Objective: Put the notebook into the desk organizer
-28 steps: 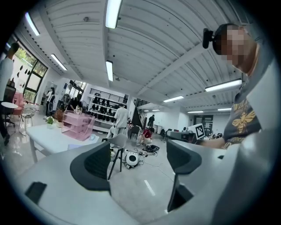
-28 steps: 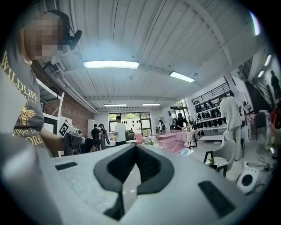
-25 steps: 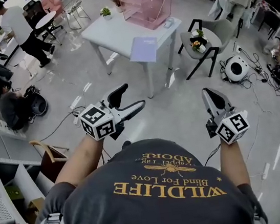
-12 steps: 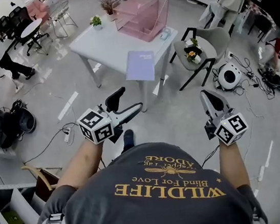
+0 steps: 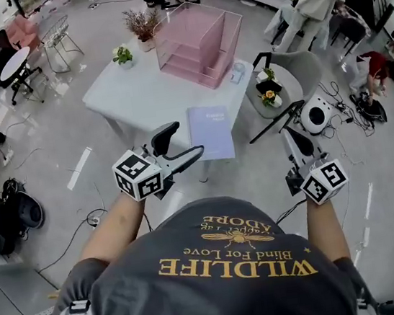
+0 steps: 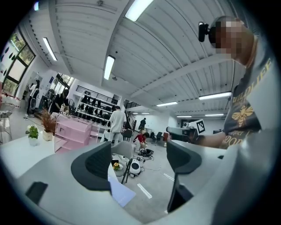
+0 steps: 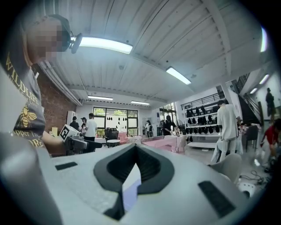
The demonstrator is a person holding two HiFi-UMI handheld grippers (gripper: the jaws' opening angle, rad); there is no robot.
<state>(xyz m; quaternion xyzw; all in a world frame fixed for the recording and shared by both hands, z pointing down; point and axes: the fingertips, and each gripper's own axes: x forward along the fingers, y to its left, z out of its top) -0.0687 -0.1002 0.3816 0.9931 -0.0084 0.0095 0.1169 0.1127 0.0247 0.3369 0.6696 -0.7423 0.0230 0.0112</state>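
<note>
Grey showroom floor runs out ahead of me to a white table (image 5: pixel 130 97), and everything I need sits on it. The pink desk organizer (image 5: pixel 199 43) stands at the far side, its open front turned my way, which I judge is how the notebook should go in. The notebook (image 5: pixel 211 131) lies flat and shut at the table's near edge, well apart from the organizer.

I hold both tongs up at chest height, short of the table and touching nothing. The left gripper (image 5: pixel 186 139) has its jaws spread wide with only floor and a corner of the notebook showing between them, ready, I think, to take the cover's edge. The right gripper (image 5: pixel 290 134) has its tips pressed together on nothing, idle.

I cannot tell whether the notebook's near edge overhangs the tabletop, which would decide how easily a jaw slips under it. The organizer's shelves show only dimly through its tinted walls, so I can't pick a slot from here. A small pale object (image 5: pixel 237 73) beside it is too small to name.
</note>
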